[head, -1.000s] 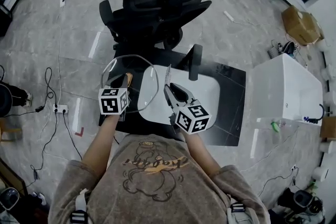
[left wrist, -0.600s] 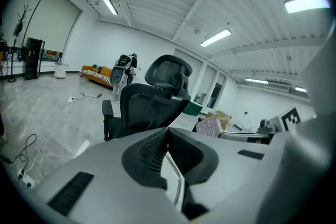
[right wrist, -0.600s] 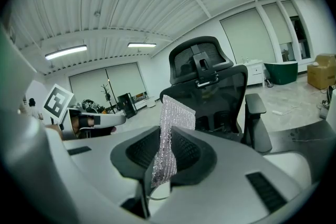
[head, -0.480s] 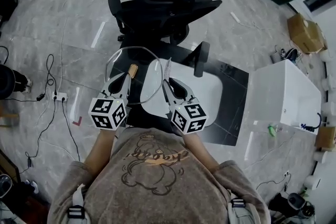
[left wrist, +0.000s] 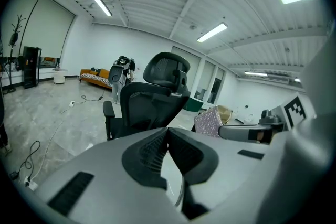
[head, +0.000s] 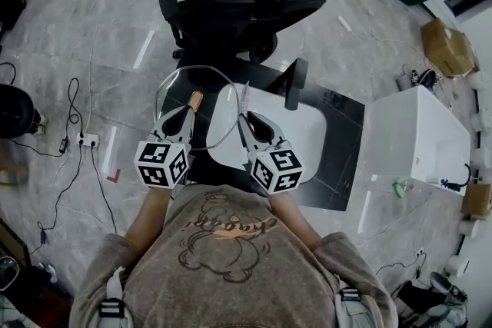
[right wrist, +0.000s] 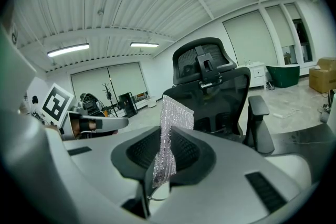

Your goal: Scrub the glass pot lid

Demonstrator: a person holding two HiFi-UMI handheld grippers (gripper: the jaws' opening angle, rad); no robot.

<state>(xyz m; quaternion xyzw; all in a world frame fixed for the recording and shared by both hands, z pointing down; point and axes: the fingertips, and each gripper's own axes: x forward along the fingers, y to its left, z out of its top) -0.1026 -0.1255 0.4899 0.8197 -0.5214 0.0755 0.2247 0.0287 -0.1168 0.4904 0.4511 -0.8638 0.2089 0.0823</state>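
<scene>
Over the white worktop's (head: 307,136) left edge, my left tongs (head: 183,113) pinch the glass pot lid (head: 209,91) by its rim; my right tongs (head: 249,122) pinch a shiny scrub cloth (right wrist: 170,123).

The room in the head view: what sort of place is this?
Probably a lab or office workspace: a black office chair, a power strip with cables trailing over the tiled floor, and a cardboard box.

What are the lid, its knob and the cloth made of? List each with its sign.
Lid: clear glass, things behind show through it; its thin shiny rim is probably metal.
Knob: tan and matte, perhaps wood.
Cloth: silvery glittering mesh, likely metallic thread or plastic.
</scene>
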